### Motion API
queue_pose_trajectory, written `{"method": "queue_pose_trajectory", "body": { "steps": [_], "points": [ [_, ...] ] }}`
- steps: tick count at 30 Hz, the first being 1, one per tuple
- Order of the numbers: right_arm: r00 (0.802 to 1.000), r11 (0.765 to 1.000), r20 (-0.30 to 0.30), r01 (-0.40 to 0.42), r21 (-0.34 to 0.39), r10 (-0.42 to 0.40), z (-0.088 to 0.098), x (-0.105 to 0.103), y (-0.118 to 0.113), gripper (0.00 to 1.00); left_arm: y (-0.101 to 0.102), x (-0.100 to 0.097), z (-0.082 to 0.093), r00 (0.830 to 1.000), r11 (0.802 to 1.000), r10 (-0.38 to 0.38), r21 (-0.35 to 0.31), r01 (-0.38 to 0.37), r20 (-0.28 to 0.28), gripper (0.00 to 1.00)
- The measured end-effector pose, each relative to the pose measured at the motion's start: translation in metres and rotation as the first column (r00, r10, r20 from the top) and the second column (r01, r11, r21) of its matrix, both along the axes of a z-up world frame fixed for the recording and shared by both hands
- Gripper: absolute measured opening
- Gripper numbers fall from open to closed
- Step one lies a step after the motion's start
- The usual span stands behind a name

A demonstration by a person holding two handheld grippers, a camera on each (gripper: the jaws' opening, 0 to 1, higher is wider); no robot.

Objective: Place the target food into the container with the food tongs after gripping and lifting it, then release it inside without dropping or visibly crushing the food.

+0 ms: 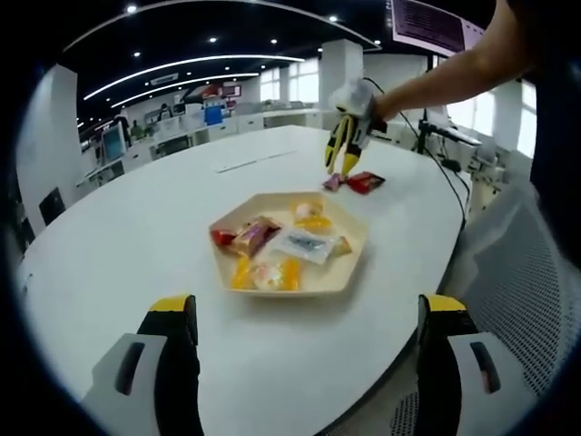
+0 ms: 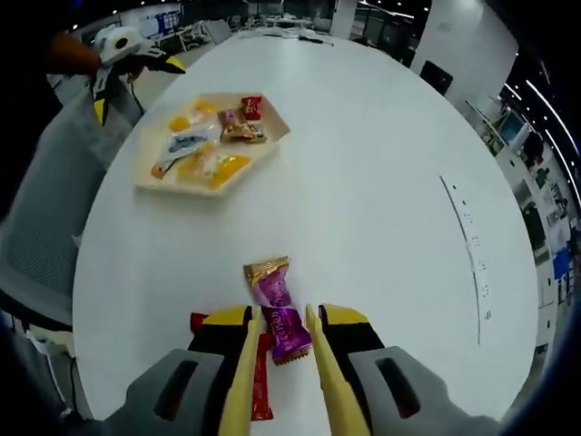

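Right gripper view: yellow tongs on the right gripper [image 2: 283, 331] straddle a purple wrapped candy [image 2: 278, 310] lying on the white oval table [image 2: 381, 182]; tips sit just beside its wrapper, contact cannot be judged.
Beside the tongs: a red wrapped snack [image 2: 261, 386] lies partly under the left tong.
Ahead, well apart: beige hexagonal tray [image 2: 272, 138] of mixed wrapped snacks.
Left gripper view: left gripper [image 1: 309, 313] hangs wide apart, holding nothing, tray [image 1: 272, 289] just ahead.
Beyond the tray: the right gripper's tongs [image 1: 343, 145] tip down over the purple candy [image 1: 332, 182] and red snack [image 1: 365, 182].
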State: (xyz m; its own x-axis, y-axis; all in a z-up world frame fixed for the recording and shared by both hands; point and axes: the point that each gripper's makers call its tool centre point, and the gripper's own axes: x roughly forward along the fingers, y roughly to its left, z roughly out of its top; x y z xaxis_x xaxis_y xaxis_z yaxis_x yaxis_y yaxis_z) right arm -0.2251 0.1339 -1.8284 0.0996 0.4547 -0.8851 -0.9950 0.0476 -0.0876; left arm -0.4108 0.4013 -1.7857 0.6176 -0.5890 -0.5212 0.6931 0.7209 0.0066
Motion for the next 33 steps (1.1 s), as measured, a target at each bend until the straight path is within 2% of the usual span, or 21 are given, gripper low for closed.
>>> {"method": "queue_pose_trajectory", "body": {
  "steps": [1,6,7,12,15,18,22,26,29,33],
  "points": [
    [1.000,1.000,-0.016,0.009,-0.002,-0.009,-0.002,-0.002,0.001,0.29,0.000,0.000,0.001,1.000,1.000,0.002,-0.001,-0.002,0.003,0.97],
    [1.000,0.999,-0.015,0.014,-0.030,-0.014,-0.012,0.000,-0.001,0.28,0.002,0.001,0.000,1.000,1.000,0.011,0.000,-0.011,0.002,0.97],
    [1.000,1.000,-0.012,0.018,0.000,-0.018,-0.009,0.001,0.003,0.28,0.002,0.001,0.000,1.000,1.000,0.010,0.002,-0.010,0.001,0.97],
    [1.000,0.999,-0.003,0.026,-0.026,-0.026,-0.010,0.000,0.004,0.23,0.002,0.001,0.000,1.000,1.000,0.010,0.001,-0.010,0.002,0.97],
    [0.996,0.995,0.002,0.092,-0.043,-0.092,-0.009,0.003,0.000,0.22,0.002,0.002,0.000,1.000,1.000,0.010,0.002,-0.010,0.002,0.97],
    [0.993,0.992,-0.001,0.118,-0.034,-0.118,-0.008,0.006,-0.001,0.22,0.002,0.002,0.001,1.000,1.000,0.010,0.002,-0.010,0.004,0.97],
    [0.991,0.991,-0.002,0.132,-0.027,-0.132,-0.002,0.006,-0.001,0.21,0.001,0.001,0.000,1.000,1.000,0.007,0.003,-0.007,0.002,0.97],
    [0.983,0.984,-0.013,0.180,-0.009,-0.181,0.004,0.009,-0.003,0.21,0.001,0.002,0.002,1.000,1.000,0.011,0.000,-0.011,0.006,0.97],
    [0.971,0.971,-0.026,0.237,0.033,-0.236,0.015,0.013,-0.001,0.21,0.001,0.002,0.003,1.000,1.000,0.011,-0.002,-0.011,0.012,0.97],
    [0.964,0.963,-0.022,0.265,0.057,-0.264,0.028,0.020,-0.001,0.22,0.001,0.002,0.003,1.000,1.000,0.008,-0.002,-0.008,0.014,0.97]
  ]
}}
